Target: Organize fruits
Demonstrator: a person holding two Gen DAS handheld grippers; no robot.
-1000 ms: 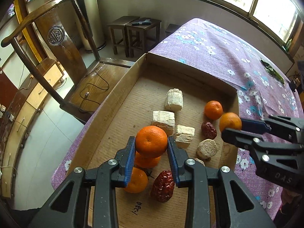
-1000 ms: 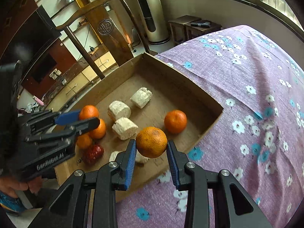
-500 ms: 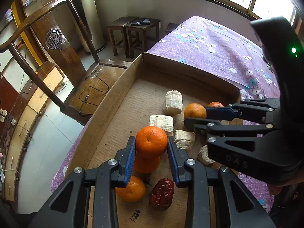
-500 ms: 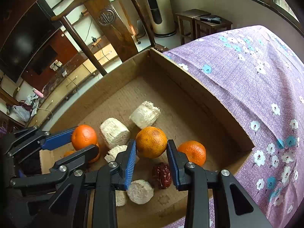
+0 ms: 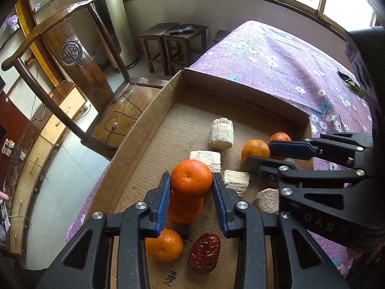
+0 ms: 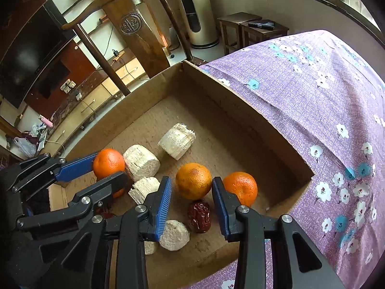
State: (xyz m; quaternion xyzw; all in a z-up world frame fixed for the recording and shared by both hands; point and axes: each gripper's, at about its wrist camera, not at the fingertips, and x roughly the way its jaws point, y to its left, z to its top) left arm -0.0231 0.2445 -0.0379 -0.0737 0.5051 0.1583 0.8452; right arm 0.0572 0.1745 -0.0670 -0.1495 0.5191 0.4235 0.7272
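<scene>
A cardboard box (image 5: 144,130) on the table holds oranges, red dates and pale fibrous chunks. My left gripper (image 5: 191,177) has its pads against an orange (image 5: 191,183), directly above a second orange (image 5: 185,210); its jaws are opening. A third orange (image 5: 163,245) and a date (image 5: 204,252) lie below it. My right gripper (image 6: 191,180) is low in the box near its right wall (image 6: 240,110), jaws opening. An orange (image 6: 193,180) sits between them, with a gap at the left pad. Another orange (image 6: 240,187) and a date (image 6: 199,213) lie close by.
Several pale chunks (image 6: 142,161) lie in the middle of the box between the two grippers. The purple flowered cloth (image 6: 324,96) covers the table to the right. A wooden chair (image 5: 79,77) stands against the box's left side, and stools (image 5: 173,38) stand beyond.
My right gripper came down from above the box's near rim into the box beside the loose orange, and its pads have drawn slightly off its orange. The left gripper has stayed put.
</scene>
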